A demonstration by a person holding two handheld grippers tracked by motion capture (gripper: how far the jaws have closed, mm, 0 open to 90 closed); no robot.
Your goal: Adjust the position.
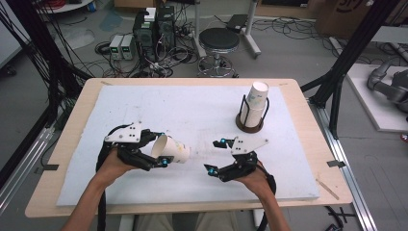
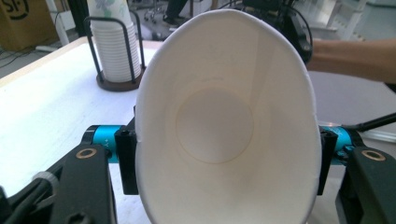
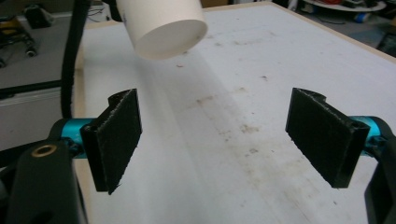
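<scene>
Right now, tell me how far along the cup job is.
Done: one paper cup is out of the stack in the wire holder and off the white board. In hand: the left gripper is shut on its rim, squeezing the mouth oval, cup tipped sideways. The right gripper is open and holds nothing, bottom of the cup just ahead of its jaws. Left: probably passing it over or setting it down.

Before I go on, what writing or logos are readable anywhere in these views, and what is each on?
"SF": part of a round black logo on the cardboard box at the top left of the left gripper view; the rest is cut off.
Paper cup held in the left claw: coloured print on its side, too small to read.
Stack of cups in the holder: pale print, too blurred to read.
</scene>
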